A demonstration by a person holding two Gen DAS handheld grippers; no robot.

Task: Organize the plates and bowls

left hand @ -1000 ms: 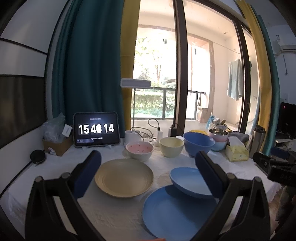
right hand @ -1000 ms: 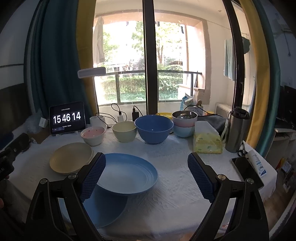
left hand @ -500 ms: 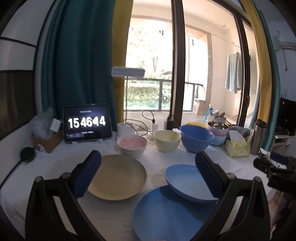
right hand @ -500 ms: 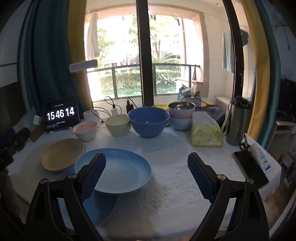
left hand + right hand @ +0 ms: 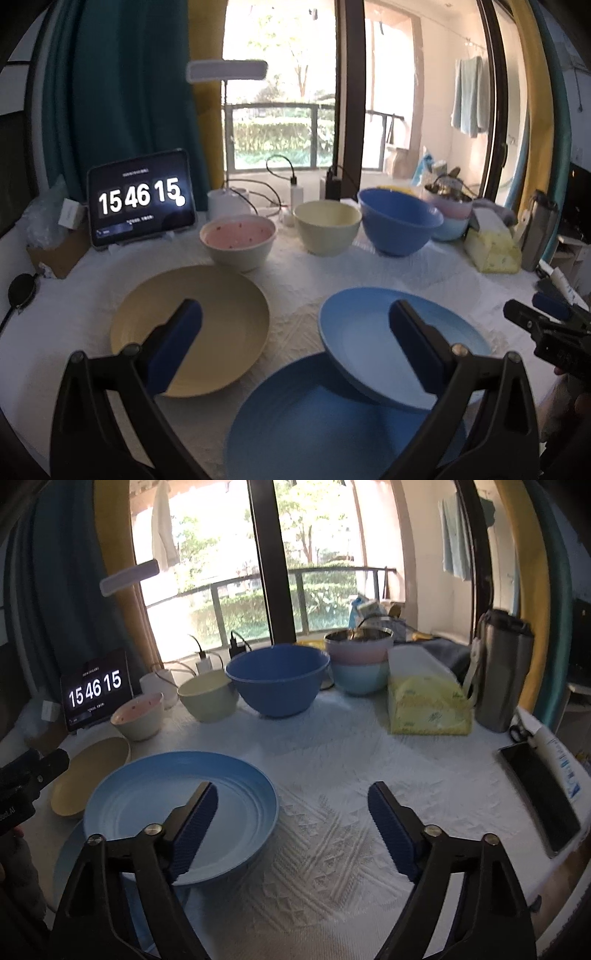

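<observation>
Clock tablet [image 5: 140, 201]: stands at the tabletop's [image 5: 332, 760] far left edge.
Yellow plate [image 5: 190, 328]: lies near the left edge, in front of the pink bowl [image 5: 238, 245].
Left claw [image 5: 295, 343]: held level above the near edge, jaws wide apart, holding nothing.
Blue plates: a light blue plate [image 5: 181, 812] rests tilted on the rim of a larger blue plate [image 5: 332, 424] at the near edge.
Bowls: cream bowl [image 5: 327, 227] and blue bowl [image 5: 399, 219] line the far edge.
Right claw [image 5: 291, 827]: level and low over the near edge, jaws spread, empty, left finger over the light blue plate.
Tissue box [image 5: 424, 701]: far right.
</observation>
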